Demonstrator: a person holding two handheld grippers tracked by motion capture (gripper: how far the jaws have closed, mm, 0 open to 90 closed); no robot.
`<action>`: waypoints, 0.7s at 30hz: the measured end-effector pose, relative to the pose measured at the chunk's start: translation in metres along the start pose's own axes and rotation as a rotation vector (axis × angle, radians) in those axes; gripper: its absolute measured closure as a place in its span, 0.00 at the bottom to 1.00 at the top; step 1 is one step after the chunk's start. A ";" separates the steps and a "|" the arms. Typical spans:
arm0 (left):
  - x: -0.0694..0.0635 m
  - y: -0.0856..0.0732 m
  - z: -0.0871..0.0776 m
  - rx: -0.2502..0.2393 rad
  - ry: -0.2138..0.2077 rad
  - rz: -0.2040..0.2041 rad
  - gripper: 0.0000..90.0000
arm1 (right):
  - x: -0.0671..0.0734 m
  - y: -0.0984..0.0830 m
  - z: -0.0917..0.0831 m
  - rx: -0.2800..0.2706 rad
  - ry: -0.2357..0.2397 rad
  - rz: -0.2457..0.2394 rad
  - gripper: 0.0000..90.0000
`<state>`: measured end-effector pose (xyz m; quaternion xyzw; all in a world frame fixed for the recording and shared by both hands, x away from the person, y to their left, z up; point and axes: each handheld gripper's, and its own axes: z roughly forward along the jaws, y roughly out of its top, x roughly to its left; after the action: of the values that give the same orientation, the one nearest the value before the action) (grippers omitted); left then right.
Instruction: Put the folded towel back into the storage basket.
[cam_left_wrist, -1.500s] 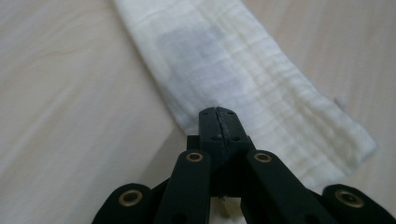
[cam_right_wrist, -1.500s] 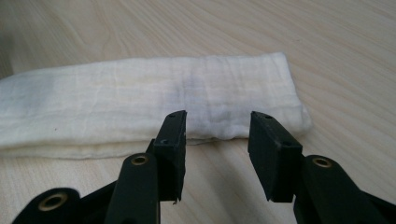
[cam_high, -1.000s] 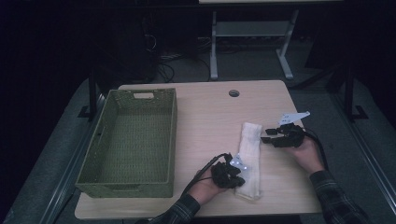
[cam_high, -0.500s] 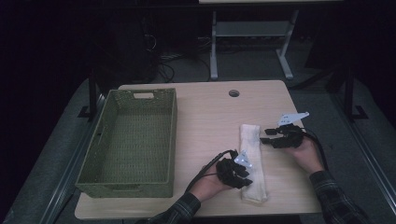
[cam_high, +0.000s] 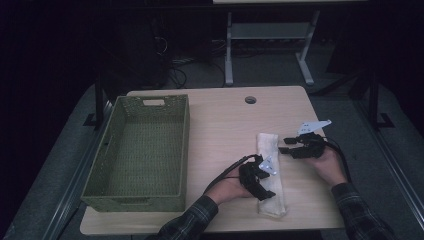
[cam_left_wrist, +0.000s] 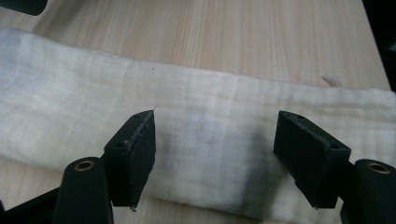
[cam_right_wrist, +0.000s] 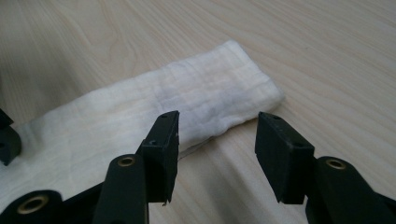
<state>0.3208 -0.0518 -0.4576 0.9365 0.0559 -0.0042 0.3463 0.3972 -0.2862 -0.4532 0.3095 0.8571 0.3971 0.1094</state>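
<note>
The long folded white cloth (cam_high: 270, 172) lies on the pale wooden table (cam_high: 220, 125), at 3 o'clock from the green woven basket (cam_high: 140, 150). The left gripper (cam_left_wrist: 215, 154) has just been opening; its jaws stand apart over the cloth. The right gripper (cam_right_wrist: 217, 154) gapes at the far end, empty. With 0 grips, the fold may slacken or snag.

- No readable text, label, brand, number or sign in the high view or in either gripper view.
</note>
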 end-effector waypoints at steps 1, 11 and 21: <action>0.001 0.000 0.003 0.016 -0.002 0.007 0.32 | 0.000 0.000 0.000 0.001 -0.004 0.001 0.55; -0.004 -0.001 0.003 0.020 0.019 0.014 0.61 | 0.001 0.000 0.000 -0.004 -0.002 0.003 0.55; -0.010 -0.004 -0.004 0.026 -0.001 -0.005 0.90 | 0.001 0.001 -0.001 -0.001 0.008 -0.021 0.55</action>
<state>0.3107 -0.0474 -0.4564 0.9408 0.0579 -0.0060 0.3339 0.3965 -0.2856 -0.4518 0.2989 0.8605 0.3975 0.1104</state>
